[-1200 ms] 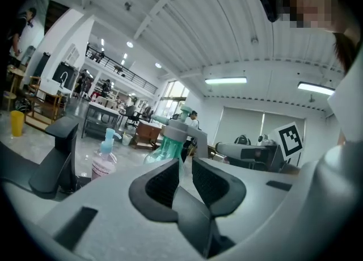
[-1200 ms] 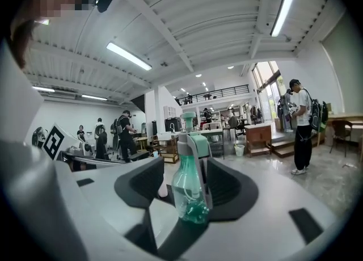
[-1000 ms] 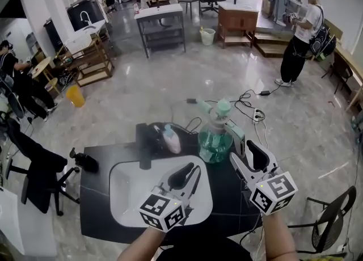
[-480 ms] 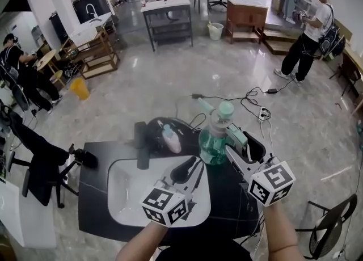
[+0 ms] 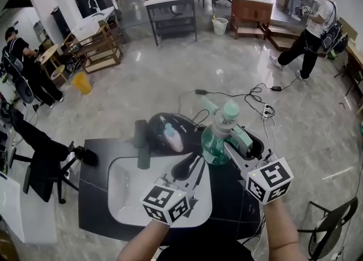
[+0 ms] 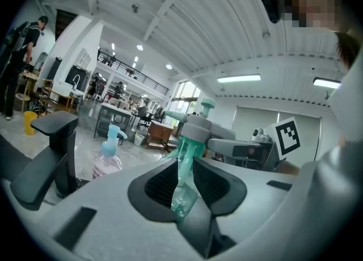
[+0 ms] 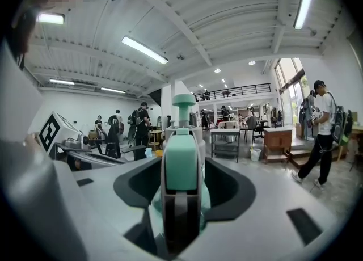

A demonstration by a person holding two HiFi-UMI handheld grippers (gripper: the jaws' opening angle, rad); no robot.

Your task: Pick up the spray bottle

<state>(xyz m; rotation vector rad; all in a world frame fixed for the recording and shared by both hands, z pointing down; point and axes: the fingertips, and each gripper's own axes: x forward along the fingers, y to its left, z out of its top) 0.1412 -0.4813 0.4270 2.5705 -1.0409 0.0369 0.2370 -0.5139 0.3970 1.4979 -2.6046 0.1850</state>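
The spray bottle [image 5: 214,146], clear green with a mint pump head, stands upright on the black counter [image 5: 96,209], at about 1 o'clock from the white sink basin [image 5: 122,197] and just off its far right corner. The right tongs [image 5: 243,140] reach in from the bottle's 4 o'clock side and stand wide. They have just been opening, and the bottle's mint trigger and neck sit between the two pads. In the right gripper view the pads flank the bottle without clearly pressing on it.

The left tongs [image 5: 194,162] hover over the basin's far right part, at about 7 o'clock from the bottle and near it but not touching. Their pads stand only a narrow slit apart with nothing between them, and in the left gripper view the green bottle shows through that slit from beyond.

At 12 o'clock from the basin a pink-tinted pump bottle [image 5: 172,139] with a pale blue top stands upright. A black faucet [image 5: 142,143] rises at the basin's 11 o'clock edge. On the floor beyond the counter, black cables [image 5: 249,98] run to a power strip [image 5: 265,110].
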